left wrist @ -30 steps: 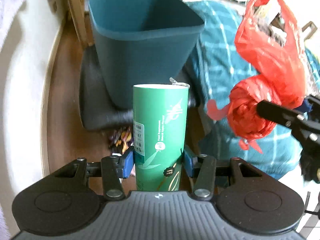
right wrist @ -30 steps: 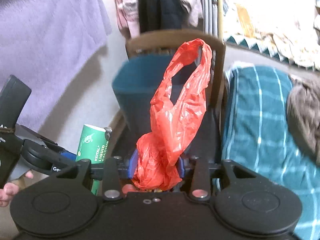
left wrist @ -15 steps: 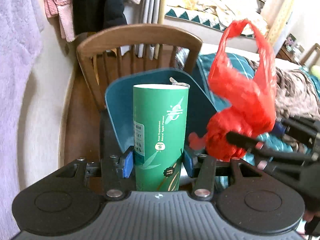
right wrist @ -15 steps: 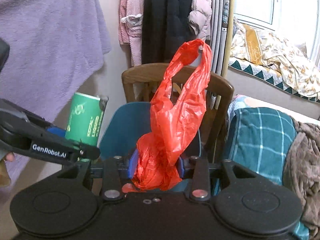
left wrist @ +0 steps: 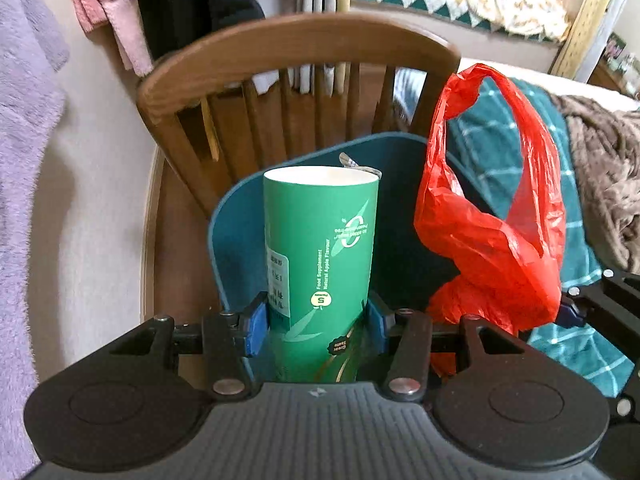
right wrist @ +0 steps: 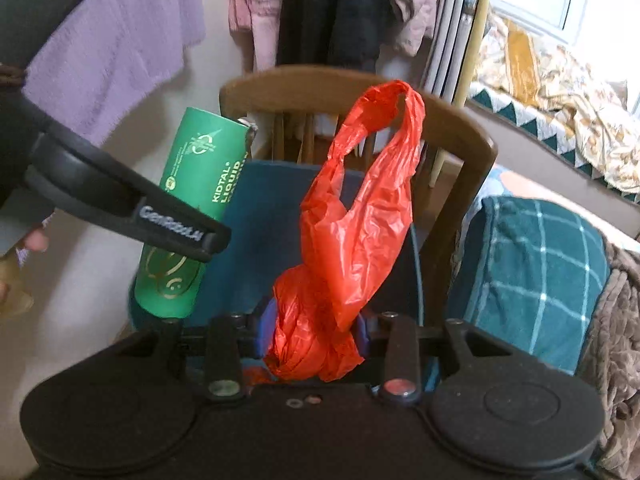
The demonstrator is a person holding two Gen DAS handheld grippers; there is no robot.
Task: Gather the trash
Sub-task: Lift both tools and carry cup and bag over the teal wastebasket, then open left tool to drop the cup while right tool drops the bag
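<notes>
My left gripper [left wrist: 316,322] is shut on a tall green paper canister [left wrist: 320,264], held upright over the near rim of a dark teal trash bin [left wrist: 228,240]. My right gripper [right wrist: 314,330] is shut on a crumpled red plastic bag [right wrist: 360,232], whose handle loop stands up above the bin [right wrist: 260,232]. The bag also shows at the right in the left wrist view [left wrist: 492,232]. The canister [right wrist: 196,200] and the left gripper show at the left in the right wrist view. The bin stands on the seat of a wooden chair [left wrist: 300,60].
The chair's curved backrest [right wrist: 460,136] rises behind the bin. A wall with hanging purple cloth [left wrist: 24,120] and clothes [right wrist: 328,8] is at the left and back. A teal checked blanket [right wrist: 532,256] and brown throw [left wrist: 600,168] lie at the right.
Both grippers have risen and moved forward with their loads; the bin, first seen from outside and below, now lies just under the canister and the bag.
</notes>
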